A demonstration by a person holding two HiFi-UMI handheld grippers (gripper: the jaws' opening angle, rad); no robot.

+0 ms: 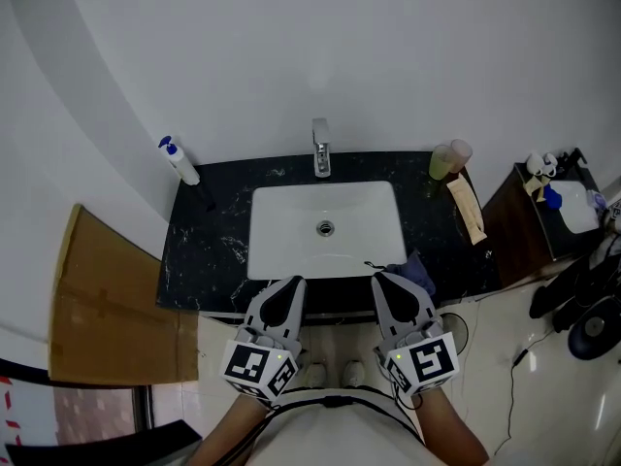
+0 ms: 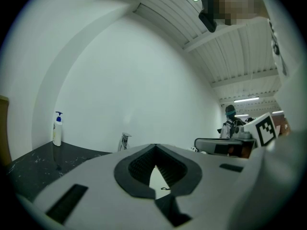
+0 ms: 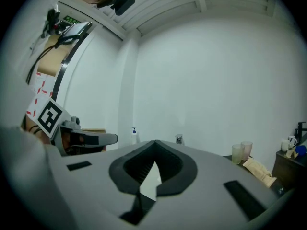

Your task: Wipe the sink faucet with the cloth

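**At the washbasin: cloth lying free near the counter's edge, both claws clenched on nothing**

On the front right corner of the black marbled stone counter (image 1: 209, 250), the crumpled blue-violet cloth (image 1: 417, 272) lies just beside the tip of the right gripper (image 1: 384, 280); whether the two touch cannot be told.

Hazard one: the cloth sits close to the front edge, so a brush from that gripper would likely push it to the floor.

Hazard two: two pale plastic tumblers (image 1: 449, 158) stand to the faucet's right and a white pump bottle with a blue head (image 1: 179, 160) to its left (all light, all easily toppled). A wide sweep along the back of the counter could knock them over.

The left gripper (image 1: 291, 282) and the right each have their jaws clenched together with nothing between them. The scene fits a cloth waiting to be taken up as well as one laid down after wiping.

The short chrome faucet (image 1: 321, 149) stands upright behind the white rectangular basin (image 1: 281, 250), centred, with its spout over the bowl. It shows too small to judge for smears.
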